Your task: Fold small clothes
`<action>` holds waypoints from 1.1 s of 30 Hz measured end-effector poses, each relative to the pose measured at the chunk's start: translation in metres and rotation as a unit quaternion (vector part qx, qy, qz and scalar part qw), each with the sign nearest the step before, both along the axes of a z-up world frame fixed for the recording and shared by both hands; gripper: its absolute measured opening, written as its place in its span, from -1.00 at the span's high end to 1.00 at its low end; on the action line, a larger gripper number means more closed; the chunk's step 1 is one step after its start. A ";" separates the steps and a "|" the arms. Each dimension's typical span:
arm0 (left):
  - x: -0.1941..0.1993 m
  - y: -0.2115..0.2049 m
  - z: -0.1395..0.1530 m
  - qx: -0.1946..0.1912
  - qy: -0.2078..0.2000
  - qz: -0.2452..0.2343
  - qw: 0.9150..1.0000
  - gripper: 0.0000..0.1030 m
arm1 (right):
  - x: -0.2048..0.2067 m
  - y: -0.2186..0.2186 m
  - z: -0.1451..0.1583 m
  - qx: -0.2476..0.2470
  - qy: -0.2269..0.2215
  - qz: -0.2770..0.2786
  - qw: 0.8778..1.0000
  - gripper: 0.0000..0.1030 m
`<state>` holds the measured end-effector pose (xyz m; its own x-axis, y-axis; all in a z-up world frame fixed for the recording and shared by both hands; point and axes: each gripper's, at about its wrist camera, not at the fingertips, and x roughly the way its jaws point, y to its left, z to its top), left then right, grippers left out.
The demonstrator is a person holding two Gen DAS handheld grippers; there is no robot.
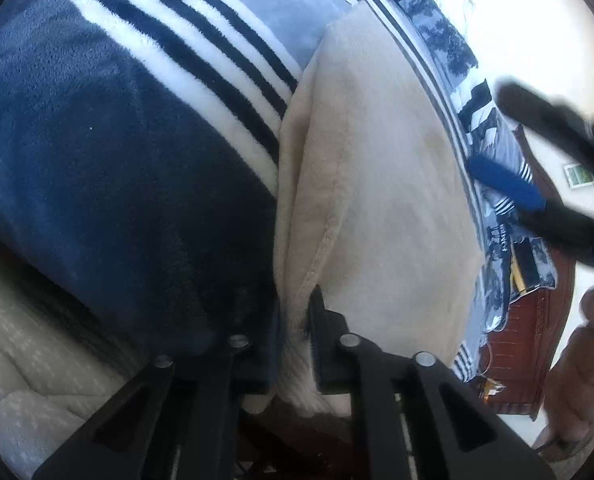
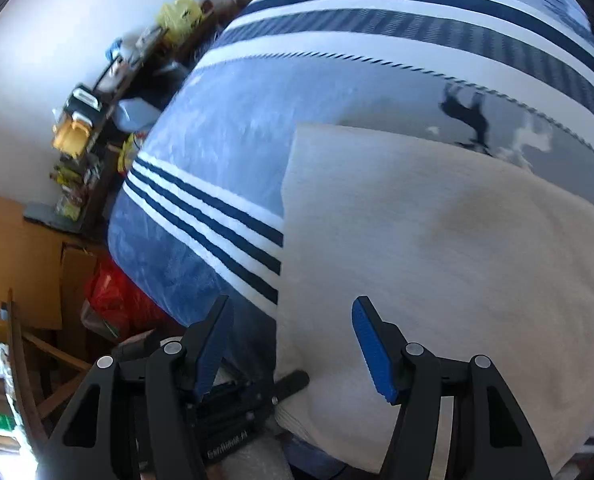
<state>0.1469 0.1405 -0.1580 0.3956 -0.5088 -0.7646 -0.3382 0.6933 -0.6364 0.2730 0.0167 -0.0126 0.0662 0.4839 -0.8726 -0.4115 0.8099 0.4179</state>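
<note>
Cloth (image 1: 377,168), cream and already doubled, lies flat on the striped blue blanket (image 1: 109,160) near the bed's edge. The left gripper (image 1: 293,316) has pinched its near corner, jaws narrow on the fabric, while the right gripper (image 2: 293,340) hovers with blue pads (image 2: 371,344) spread wide, nothing between them. Looks like a fold starting: next, the right must bite the other near corner.

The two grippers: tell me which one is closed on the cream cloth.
The left gripper, pinching the cream cloth at its near edge. The right gripper stands open, blue pads apart, holding nothing.
</note>
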 end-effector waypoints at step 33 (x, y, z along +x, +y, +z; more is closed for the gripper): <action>-0.037 -0.013 0.073 -0.004 -0.136 -0.011 0.991 0.85 | 0.019 0.116 -0.050 -0.277 -0.047 0.104 0.954 0.90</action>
<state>0.1097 0.1271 -0.0849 0.5751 -0.5251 -0.6273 -0.1390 0.6930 -0.7075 0.2916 0.1330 -0.0624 0.1088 -0.0383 -0.9933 -0.6026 0.7922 -0.0965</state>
